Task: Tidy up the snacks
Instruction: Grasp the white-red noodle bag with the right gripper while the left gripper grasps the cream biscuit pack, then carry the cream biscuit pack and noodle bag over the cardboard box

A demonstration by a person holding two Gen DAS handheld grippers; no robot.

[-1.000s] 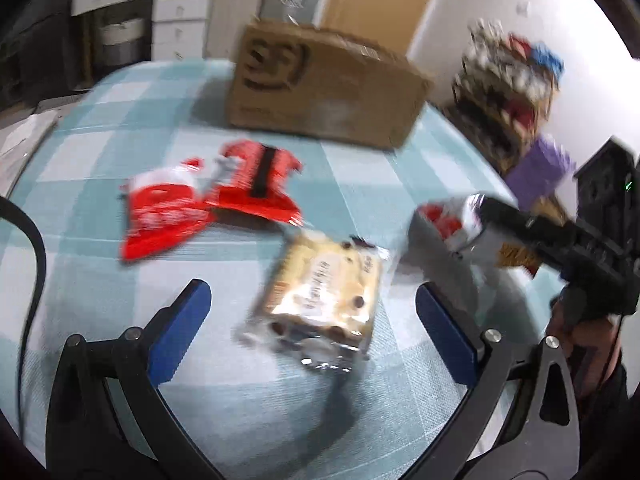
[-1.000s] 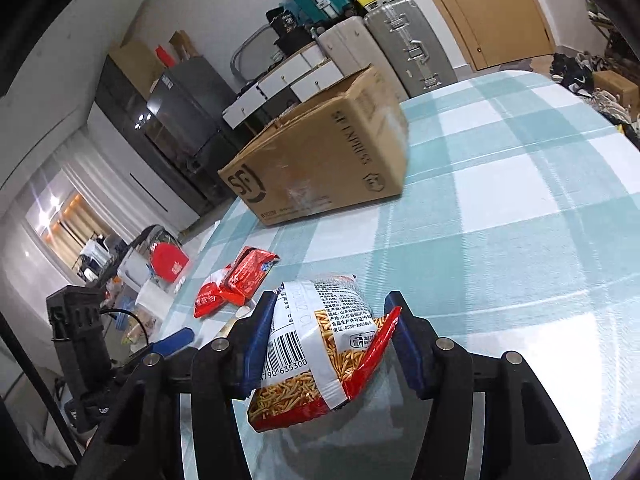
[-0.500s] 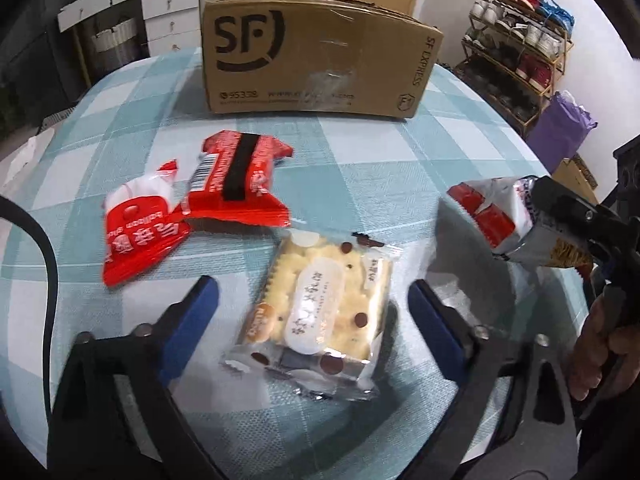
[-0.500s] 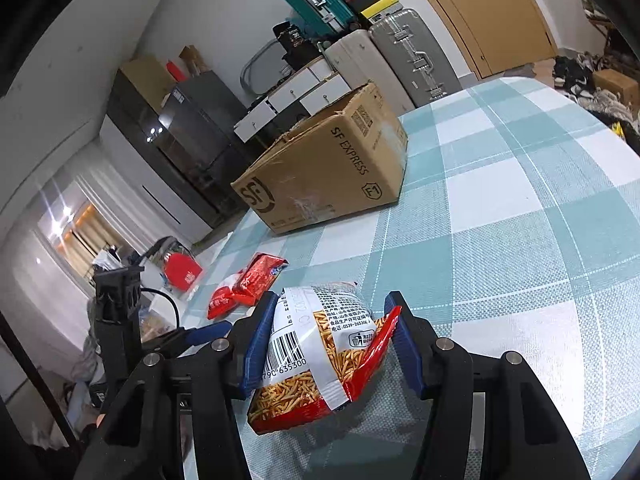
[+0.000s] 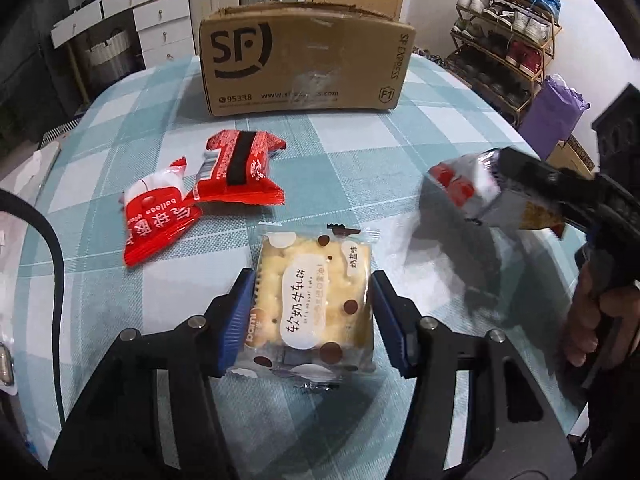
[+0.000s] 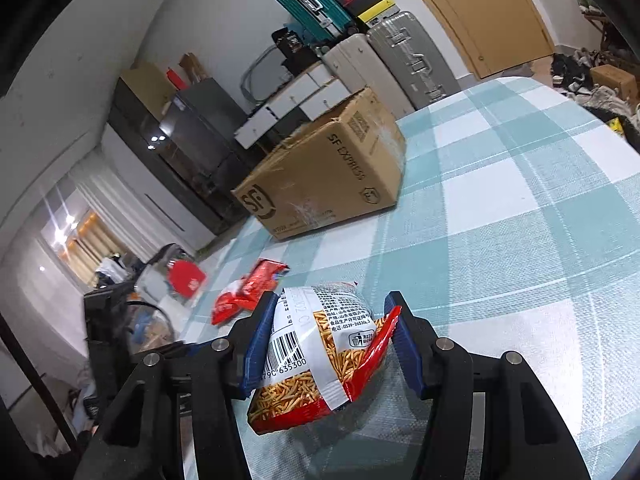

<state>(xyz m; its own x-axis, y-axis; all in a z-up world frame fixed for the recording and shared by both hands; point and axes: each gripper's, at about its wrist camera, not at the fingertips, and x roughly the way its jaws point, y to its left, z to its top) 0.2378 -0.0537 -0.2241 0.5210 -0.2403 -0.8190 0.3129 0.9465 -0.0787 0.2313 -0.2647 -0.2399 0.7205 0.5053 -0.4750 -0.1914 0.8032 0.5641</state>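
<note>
A clear packet of pale square crackers (image 5: 312, 300) lies on the checked tablecloth (image 5: 400, 140). My left gripper (image 5: 312, 280) straddles it, and its jaws are closing, the blue pads touching both sides of the wrapper. My right gripper (image 6: 331, 304) is shut on a red and white bag of fried noodle sticks (image 6: 320, 352), held just above the cloth. In the left wrist view that bag (image 5: 464, 188) hangs at the right. Two red snack packets (image 5: 240, 168) (image 5: 156, 220) lie side by side to the left of the crackers.
A brown cardboard box (image 5: 304, 60) stands at the far side of the table, its top flaps up. A person's hand (image 5: 600, 320) grips the right tool's handle. Suitcases (image 6: 408, 52) and drawers stand behind the table, and a shoe rack (image 5: 508, 32) at the far right.
The left gripper's jaws have come in from wide apart to the sides of the cracker packet, and the view has steadied over it. The right gripper keeps its bag and has barely moved.
</note>
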